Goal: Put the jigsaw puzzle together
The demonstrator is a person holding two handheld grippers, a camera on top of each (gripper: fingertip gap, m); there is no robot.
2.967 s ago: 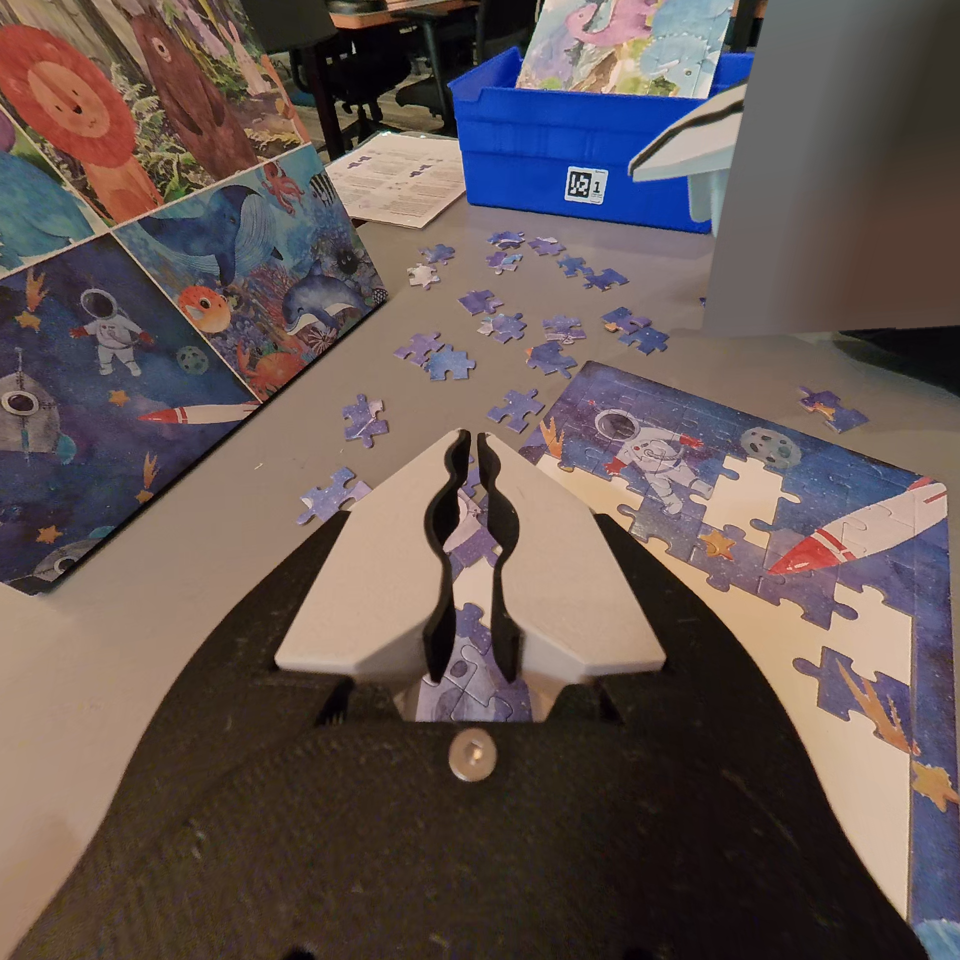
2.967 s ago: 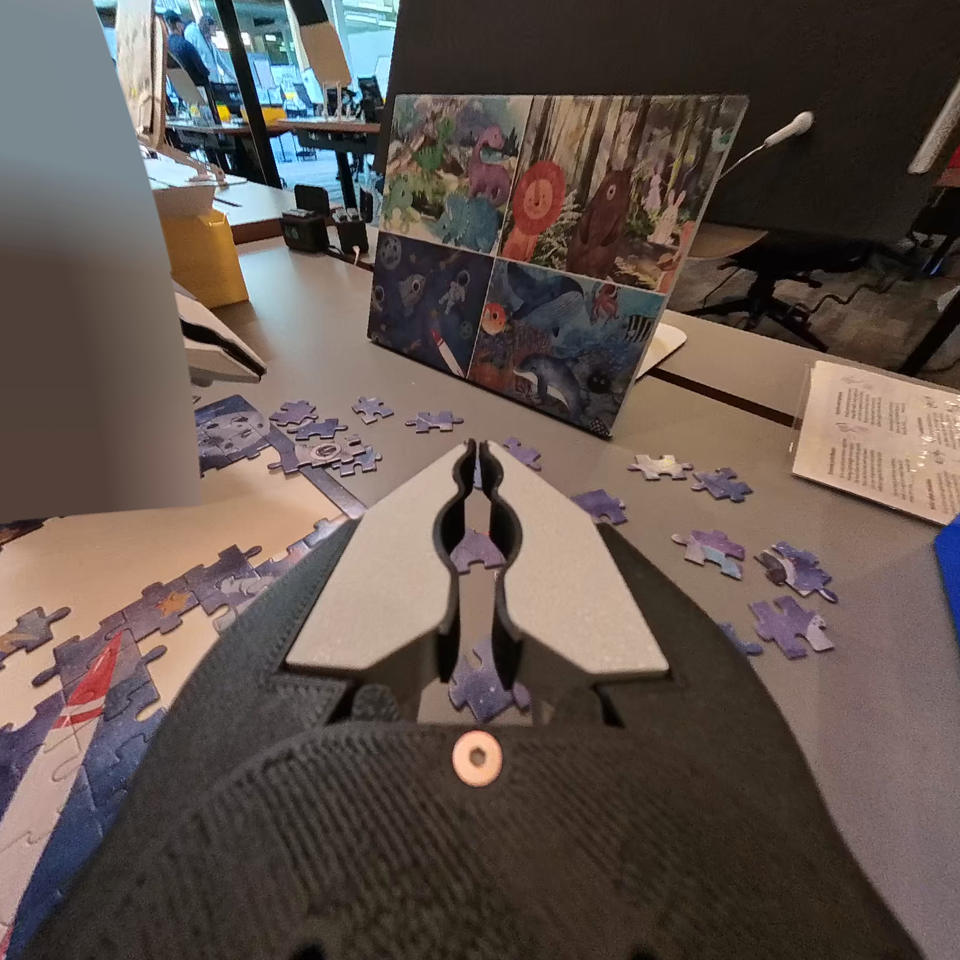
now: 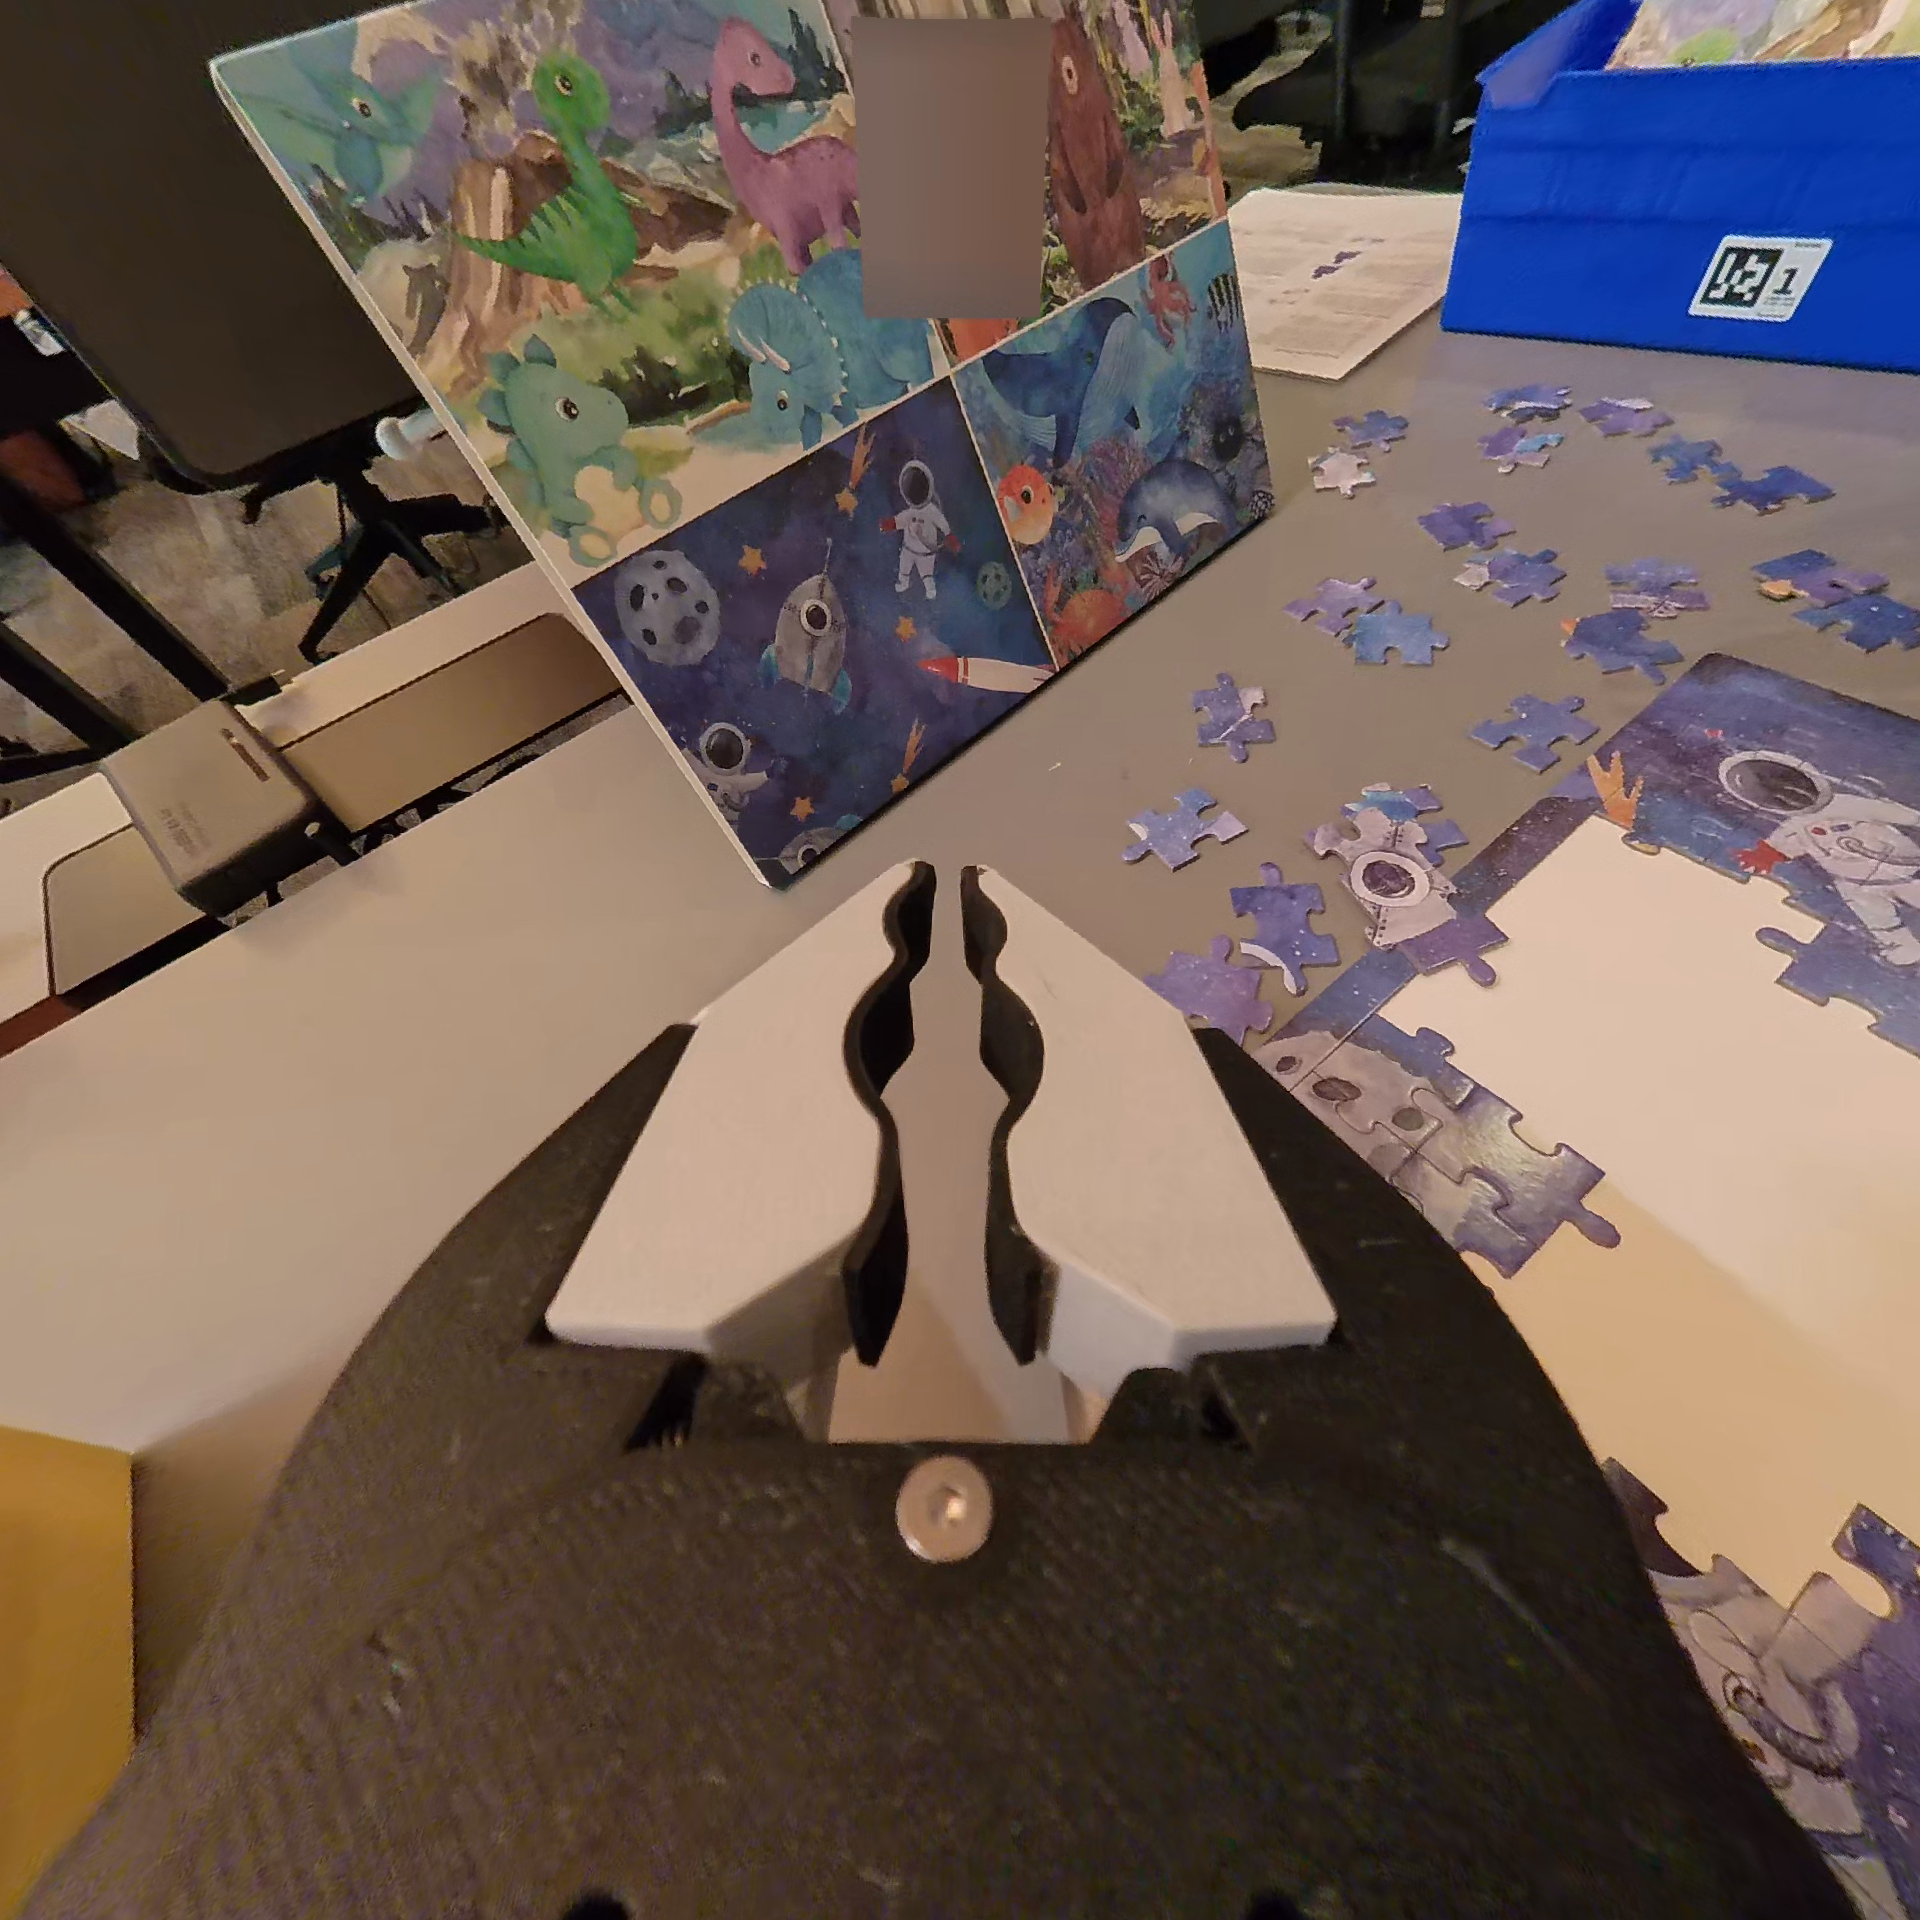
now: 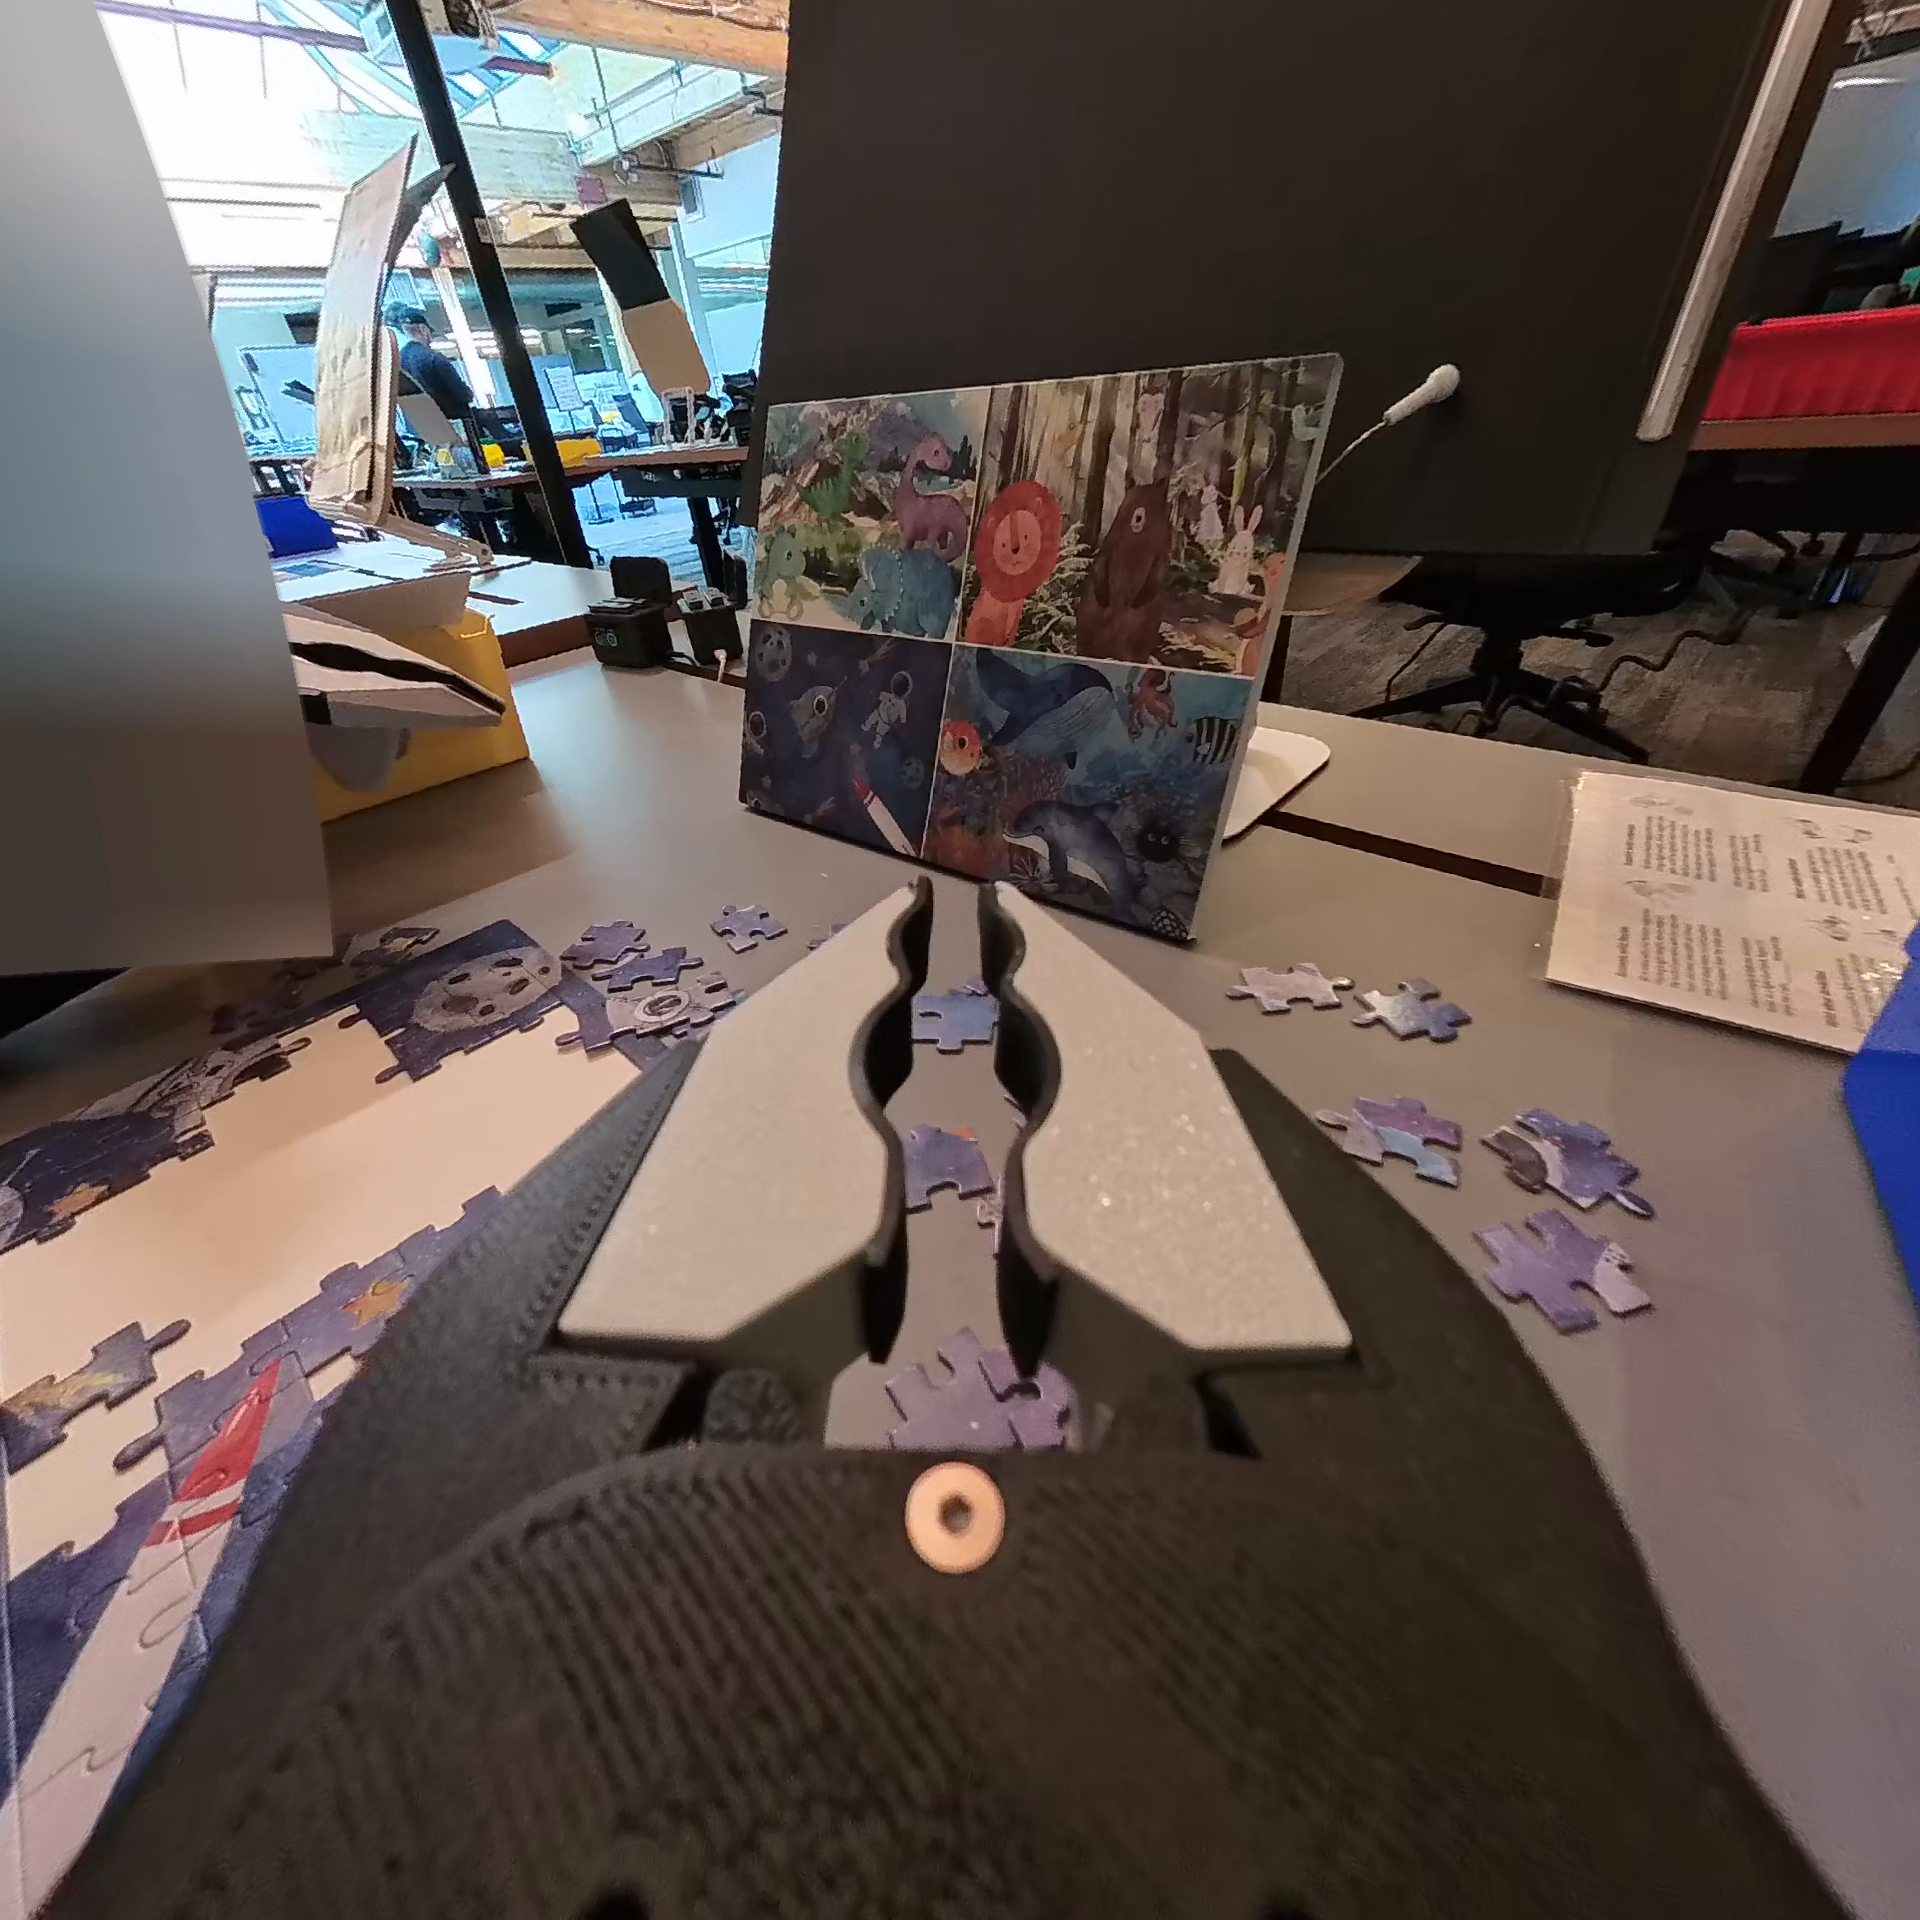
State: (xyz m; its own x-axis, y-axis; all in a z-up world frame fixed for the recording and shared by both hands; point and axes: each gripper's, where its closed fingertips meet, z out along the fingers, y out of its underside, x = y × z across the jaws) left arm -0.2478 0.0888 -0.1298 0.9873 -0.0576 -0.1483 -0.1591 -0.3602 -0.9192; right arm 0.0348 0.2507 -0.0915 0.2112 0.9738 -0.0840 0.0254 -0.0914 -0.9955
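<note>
My left gripper (image 3: pixel 945 873) hangs over bare grey table (image 3: pixel 416 1039), just in front of the lower corner of a standing picture board (image 3: pixel 831 468). Its jaws stand a narrow gap apart with nothing between them. A partly assembled space puzzle (image 3: pixel 1455 1174) lies to its right, with loose blue pieces (image 3: pixel 1184 826) nearby. My right gripper (image 4: pixel 956 891) is above scattered loose pieces (image 4: pixel 956 1013), jaws slightly apart and holding nothing. The puzzle (image 4: pixel 468 987) lies to its left. The left gripper (image 4: pixel 405 686) also shows at far left in the right wrist view.
A blue bin (image 3: pixel 1683 208) and a printed sheet (image 3: pixel 1330 281) sit at the back right. The sheet (image 4: pixel 1745 904) and bin edge (image 4: pixel 1886 1091) show on the right of the right wrist view. A yellow box (image 4: pixel 457 727) stands behind the left gripper. The picture board (image 4: pixel 1039 644) stands ahead.
My left gripper has moved left, off the puzzle and onto bare table near the picture board, and its tips have parted a little. My right gripper has drawn slightly nearer the board.
</note>
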